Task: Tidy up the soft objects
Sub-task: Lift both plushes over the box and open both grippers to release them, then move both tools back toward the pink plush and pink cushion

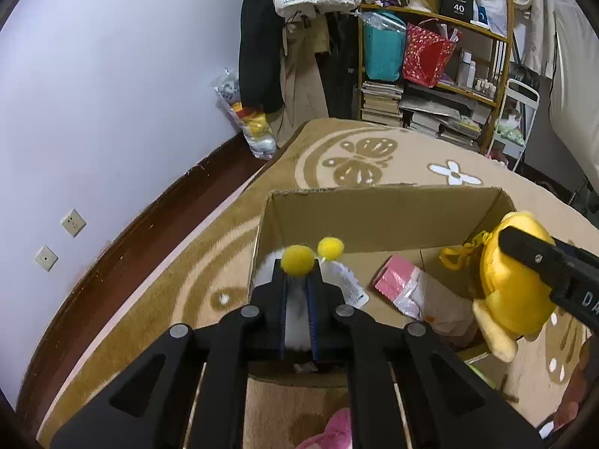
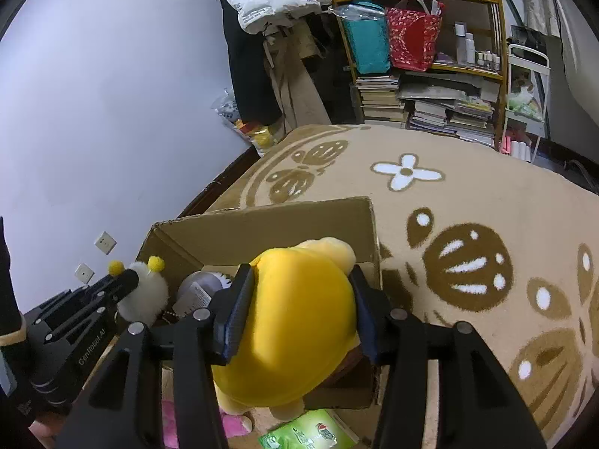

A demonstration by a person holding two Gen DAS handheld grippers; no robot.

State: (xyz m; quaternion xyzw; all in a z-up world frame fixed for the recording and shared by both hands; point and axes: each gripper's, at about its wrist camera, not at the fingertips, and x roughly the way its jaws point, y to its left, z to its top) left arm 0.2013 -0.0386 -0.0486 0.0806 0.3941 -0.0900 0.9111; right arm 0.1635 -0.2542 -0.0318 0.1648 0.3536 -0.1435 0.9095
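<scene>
My left gripper [image 1: 297, 277] is shut on a white fluffy toy [image 1: 297, 314] with two yellow pom-poms, held over the left part of an open cardboard box [image 1: 374, 209]. The same toy shows in the right wrist view [image 2: 144, 295], with the left gripper [image 2: 123, 280] on it. My right gripper [image 2: 299, 280] is shut on a yellow plush [image 2: 295, 321], held above the box's [image 2: 262, 224] near right corner. The yellow plush [image 1: 513, 284], with a yellow clip, also shows at the right of the left wrist view, in the right gripper [image 1: 524, 250].
Inside the box lie a pink packet [image 1: 397, 280] and a grey round item [image 2: 202, 284]. A pink plush [image 1: 333, 430] and a green packet [image 2: 310, 430] lie on the patterned rug [image 2: 468, 205] near me. A cluttered bookshelf [image 1: 430, 75] and hanging clothes stand behind; the wall is at left.
</scene>
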